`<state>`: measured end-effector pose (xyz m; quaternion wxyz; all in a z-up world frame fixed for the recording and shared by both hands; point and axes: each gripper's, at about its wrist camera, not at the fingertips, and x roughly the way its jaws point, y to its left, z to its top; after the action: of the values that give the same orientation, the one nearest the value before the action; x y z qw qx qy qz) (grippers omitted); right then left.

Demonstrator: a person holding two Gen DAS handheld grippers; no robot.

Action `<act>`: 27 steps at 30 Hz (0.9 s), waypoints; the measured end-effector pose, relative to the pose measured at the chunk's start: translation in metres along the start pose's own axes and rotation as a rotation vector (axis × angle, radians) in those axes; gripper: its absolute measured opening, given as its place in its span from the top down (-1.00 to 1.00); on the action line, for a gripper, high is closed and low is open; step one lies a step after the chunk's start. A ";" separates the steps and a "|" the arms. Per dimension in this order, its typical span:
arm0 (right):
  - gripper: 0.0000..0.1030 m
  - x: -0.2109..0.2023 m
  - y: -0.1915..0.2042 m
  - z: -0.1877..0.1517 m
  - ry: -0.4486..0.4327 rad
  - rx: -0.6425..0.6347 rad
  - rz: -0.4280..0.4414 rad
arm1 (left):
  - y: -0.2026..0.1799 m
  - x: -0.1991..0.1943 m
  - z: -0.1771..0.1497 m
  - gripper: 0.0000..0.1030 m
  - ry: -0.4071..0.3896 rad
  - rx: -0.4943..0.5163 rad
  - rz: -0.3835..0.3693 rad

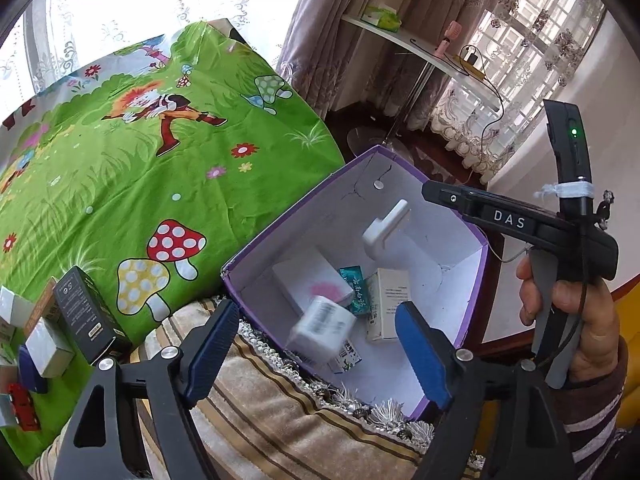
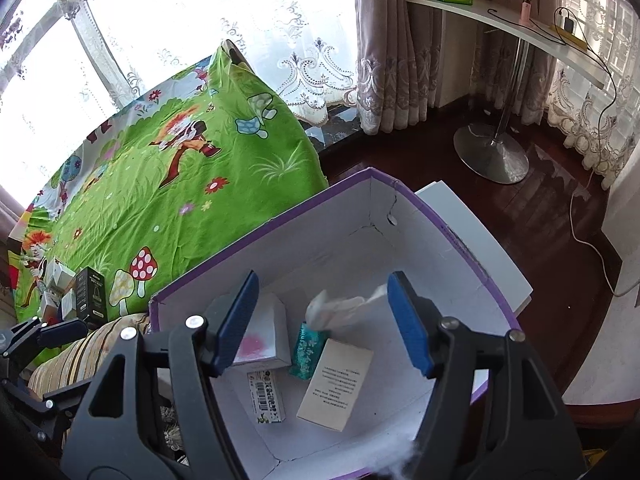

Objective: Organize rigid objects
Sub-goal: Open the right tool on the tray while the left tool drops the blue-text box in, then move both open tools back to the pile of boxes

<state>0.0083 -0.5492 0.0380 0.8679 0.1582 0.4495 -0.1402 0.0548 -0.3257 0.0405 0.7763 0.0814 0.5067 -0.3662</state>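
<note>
A purple box [image 1: 256,252] [image 2: 256,240] with white inner walls stands open below both grippers. Inside lie a white carton with pink print [image 2: 264,340], a teal packet [image 2: 308,348], a cream carton with text [image 2: 336,384] and a small barcode carton [image 2: 266,398]. My left gripper [image 1: 318,320] is open above the box's near side; a blurred small white carton [image 1: 324,328] hangs in the gap, touching neither pad. My right gripper [image 2: 323,284] [image 1: 440,196] is open over the box. A blurred white L-shaped piece [image 1: 386,226] [image 2: 340,306] is in mid-air under it.
The box rests on a striped cushion [image 1: 280,420] beside a green cartoon cloth [image 1: 160,160]. At the cloth's near left stand a black carton [image 1: 90,316], silver cartons [image 1: 48,346] and a red toy car [image 1: 22,406]. A white stand table [image 2: 500,24] is beyond on dark floor.
</note>
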 end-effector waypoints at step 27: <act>-0.51 -0.017 0.049 -0.004 0.007 -0.064 0.079 | 0.045 -0.042 -0.030 -0.59 -0.098 -0.071 0.042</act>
<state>0.0141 -0.5014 0.0570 0.8758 0.1484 0.4502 -0.0911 0.0534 -0.2581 0.0508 0.8101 0.0464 0.4791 -0.3348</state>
